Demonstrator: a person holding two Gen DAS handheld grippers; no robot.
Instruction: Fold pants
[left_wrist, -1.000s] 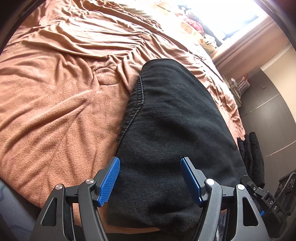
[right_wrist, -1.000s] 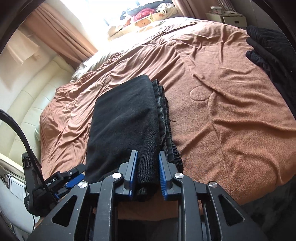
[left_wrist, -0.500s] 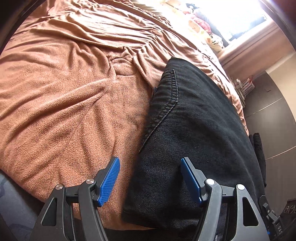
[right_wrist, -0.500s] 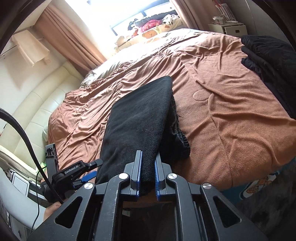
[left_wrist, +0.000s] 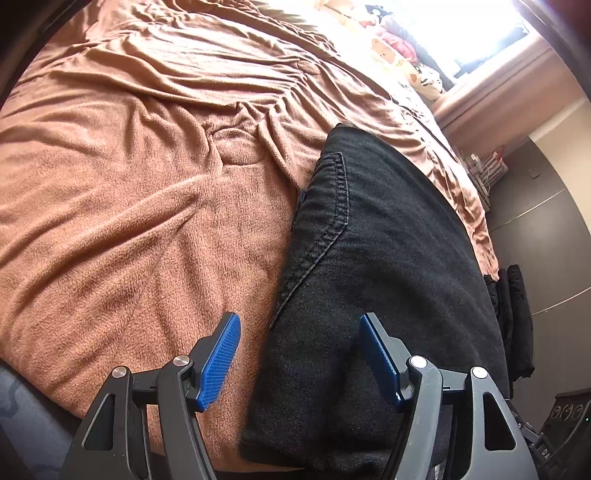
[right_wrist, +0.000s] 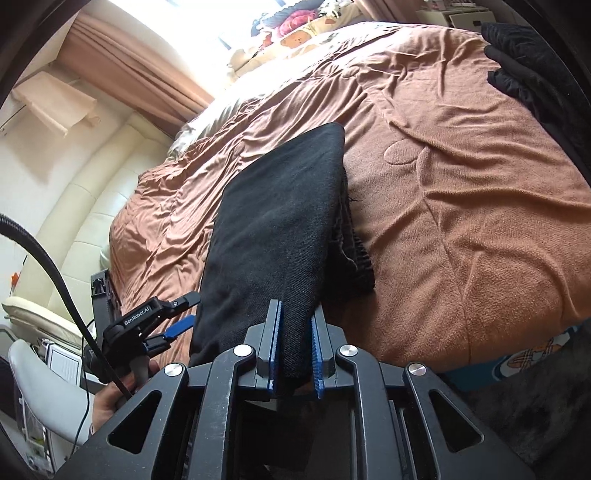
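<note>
Widest of all, a bed (left_wrist: 129, 221) under a rumpled brown blanket, serving as the folding surface.

Next, black pants (left_wrist: 388, 258), already doubled into a long narrow stack, running from the near edge of the bed toward its middle. Seamed side up on the left, frayed lower layers peeking out along the right flank. Judged well along: legs together, probably one more fold across the length to go.

Smaller, a heap of dark clothes (right_wrist: 535, 74) by the right edge of the bed, well apart from the pants; likely set aside to keep the working patch free.

Then the right tongs (right_wrist: 295, 347), pinching the near end of the pants, a thick fold of cloth between the pads, the grip easing open slightly. Held there, apparently, to lift or drag that end without letting the layers slip.

Last, the left tongs (left_wrist: 299, 354), released and wide, gripping nothing, hovering over the left near corner of the pants, one pad above cloth and the other above blanket. Probably poised to take that corner or steady it.
</note>
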